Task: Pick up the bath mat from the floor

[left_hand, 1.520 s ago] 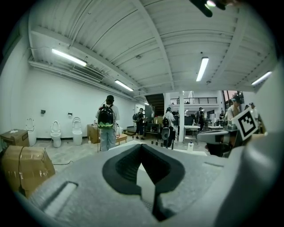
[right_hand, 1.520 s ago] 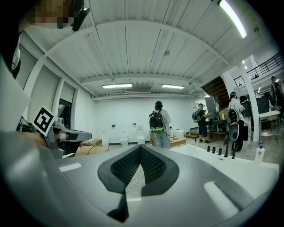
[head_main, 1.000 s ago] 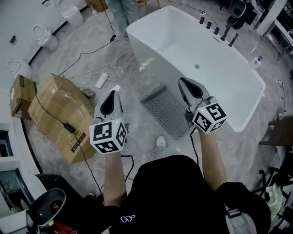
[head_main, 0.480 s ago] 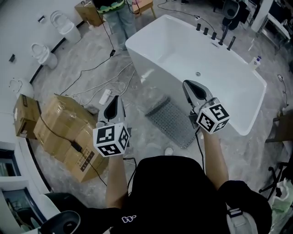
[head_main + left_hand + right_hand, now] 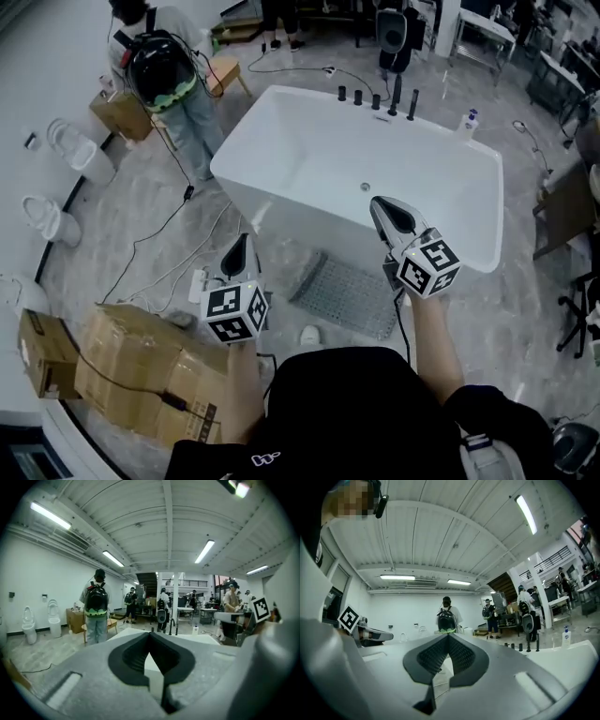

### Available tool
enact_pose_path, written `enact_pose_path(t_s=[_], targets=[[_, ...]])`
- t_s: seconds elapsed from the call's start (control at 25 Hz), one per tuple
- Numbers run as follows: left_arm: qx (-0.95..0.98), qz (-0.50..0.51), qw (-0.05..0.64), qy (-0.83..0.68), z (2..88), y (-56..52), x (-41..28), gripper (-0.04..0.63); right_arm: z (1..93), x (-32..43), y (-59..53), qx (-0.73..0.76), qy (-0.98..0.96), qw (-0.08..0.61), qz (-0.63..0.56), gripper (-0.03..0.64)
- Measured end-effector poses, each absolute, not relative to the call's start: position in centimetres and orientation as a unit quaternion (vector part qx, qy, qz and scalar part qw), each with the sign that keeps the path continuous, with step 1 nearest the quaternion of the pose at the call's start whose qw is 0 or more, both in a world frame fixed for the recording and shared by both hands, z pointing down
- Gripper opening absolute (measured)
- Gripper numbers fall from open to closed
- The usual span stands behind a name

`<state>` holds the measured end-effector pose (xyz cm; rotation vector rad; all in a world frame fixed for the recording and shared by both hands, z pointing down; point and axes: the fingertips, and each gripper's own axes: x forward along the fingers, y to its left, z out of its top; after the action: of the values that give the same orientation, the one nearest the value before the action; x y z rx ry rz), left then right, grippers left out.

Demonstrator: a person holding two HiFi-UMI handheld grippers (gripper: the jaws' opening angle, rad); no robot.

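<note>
Jaws of left gripper (image 5: 239, 242) and right gripper (image 5: 382, 203) are pressed together, empty, presumably because the bath mat (image 5: 349, 295), at the bathtub's (image 5: 309, 169) six o'clock, lies unreached.

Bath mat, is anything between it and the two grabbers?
Nothing visible is. The bath mat lies uncovered on the floor beside the bathtub, with the left gripper and right gripper in the air on either side, both shut and empty.

- Left gripper (image 5: 240, 242): jaws were closed together, nothing between them; it was held out forward, tipped slightly down.
- Right gripper (image 5: 378, 202): jaws together, empty; pointed forward, about level.
</note>
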<state>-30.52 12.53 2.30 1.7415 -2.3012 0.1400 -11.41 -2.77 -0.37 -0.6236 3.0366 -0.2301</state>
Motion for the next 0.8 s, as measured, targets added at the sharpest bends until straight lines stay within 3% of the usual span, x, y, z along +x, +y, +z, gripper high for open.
enact_pose_path(t_s=[0.16,0.4,0.8], targets=[[0.648,0.043,0.097,-0.754,0.3,8.7,-32.6,-0.002,-2.0,-11.6,-4.1,-0.263,0.961,0.048,-0.069,0.006],[0.705,0.047,0.092,-0.702,0.6,4.0,-34.1,-0.002,-1.0,-11.6,-4.1,-0.326,0.943,0.04,-0.056,0.006],[0.794,0.064,0.106,-0.595,2.8,-2.4,-27.4,-0.002,0.3,0.8,-4.8,-0.504,0.859,0.041,-0.076,0.006]])
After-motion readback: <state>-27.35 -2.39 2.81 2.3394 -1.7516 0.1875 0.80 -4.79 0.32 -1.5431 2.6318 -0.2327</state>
